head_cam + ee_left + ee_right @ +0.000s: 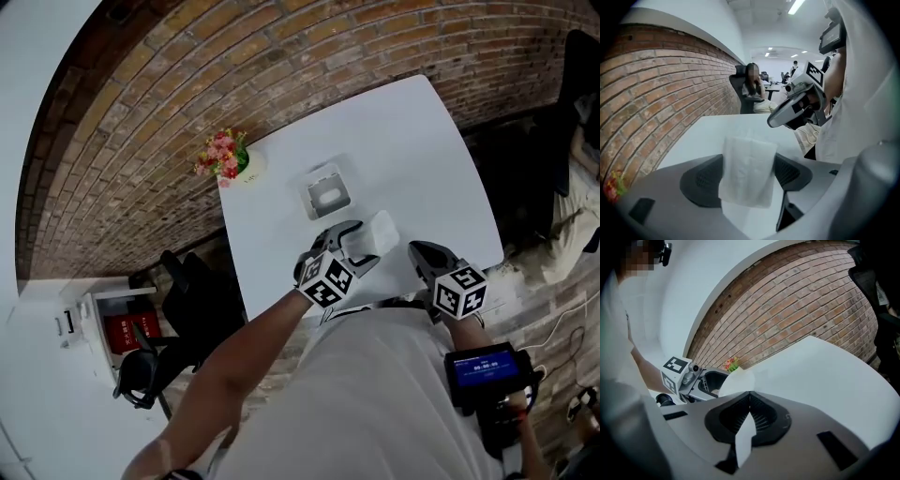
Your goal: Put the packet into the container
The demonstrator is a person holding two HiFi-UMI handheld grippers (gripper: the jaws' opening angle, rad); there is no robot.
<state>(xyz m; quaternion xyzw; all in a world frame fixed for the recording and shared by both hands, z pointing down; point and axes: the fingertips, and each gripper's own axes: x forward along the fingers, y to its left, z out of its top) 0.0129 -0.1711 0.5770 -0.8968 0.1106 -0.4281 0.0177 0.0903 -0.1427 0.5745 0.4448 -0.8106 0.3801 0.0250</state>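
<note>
Left gripper fingers clamp soft white packet by its sides, above counter; container sits ahead of fingertips. Right gripper fingers closed, empty. Risk: limp packet slips or snags container rim.

Head view: bright, even indoor light. The desk is near white-out, with little surface detail and no hard shadows on it. Strong fisheye: the courses of the brick wall bow around the frame.

Left gripper view: ceiling lights at top right, slightly bloomed. Dark vignette along the left edge and in the corners. The left hand-held gripper is out of focus in the near foreground. The packet is soft and pale, low in contrast against the desk.

Right gripper view: heavy vignette at the left and in the lower corners. Brick wall sharp mid-frame but strongly curved. Near foreground blurred; desk bright and featureless.
</note>
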